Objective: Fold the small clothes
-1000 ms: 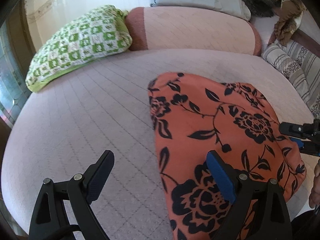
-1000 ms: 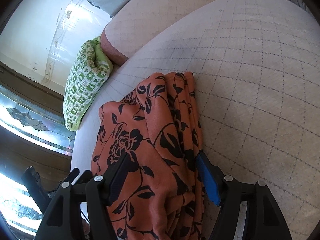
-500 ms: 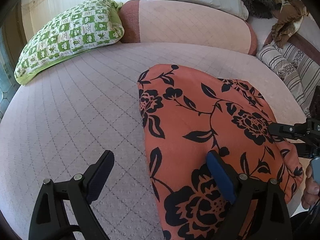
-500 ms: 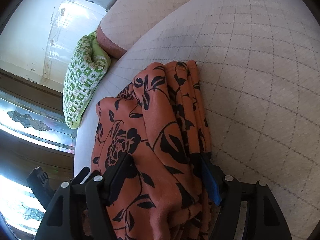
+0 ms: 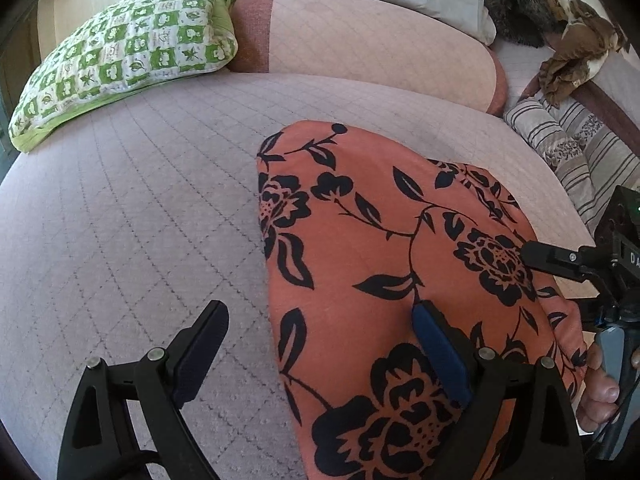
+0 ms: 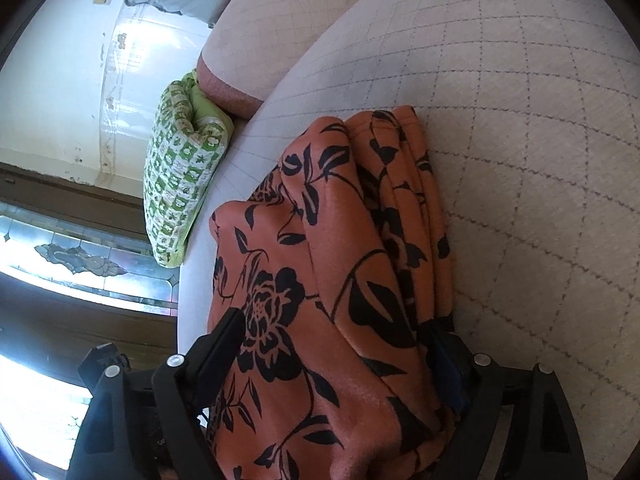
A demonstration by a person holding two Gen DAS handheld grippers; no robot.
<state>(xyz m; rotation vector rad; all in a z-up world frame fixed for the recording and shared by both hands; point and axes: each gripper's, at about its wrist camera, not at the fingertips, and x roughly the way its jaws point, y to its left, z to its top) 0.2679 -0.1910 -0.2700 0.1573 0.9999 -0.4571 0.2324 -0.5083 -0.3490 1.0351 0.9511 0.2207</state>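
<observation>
**Cloth between my right fingers, long way pointing ahead**

Cloth is what matters here. The orange flowered cloth (image 6: 340, 280) lies folded on the quilted bed (image 6: 540, 160), near its front edge. Its long side runs straight away from my right claw (image 6: 340, 364), toward the green pillow (image 6: 180, 176).

My right claw is right at the near end of the cloth. Its jaws are opening, and the cloth bunches up between them. I think the pads no longer squeeze it, but the folds hide the blue pad, so I am not sure.

My left claw (image 5: 316, 352) is wide open and holds nothing. The cloth's left edge lies between its fingers. One finger is over the bare bed, the other over the cloth.

My right claw is nearer to the thick stacked edge.
</observation>
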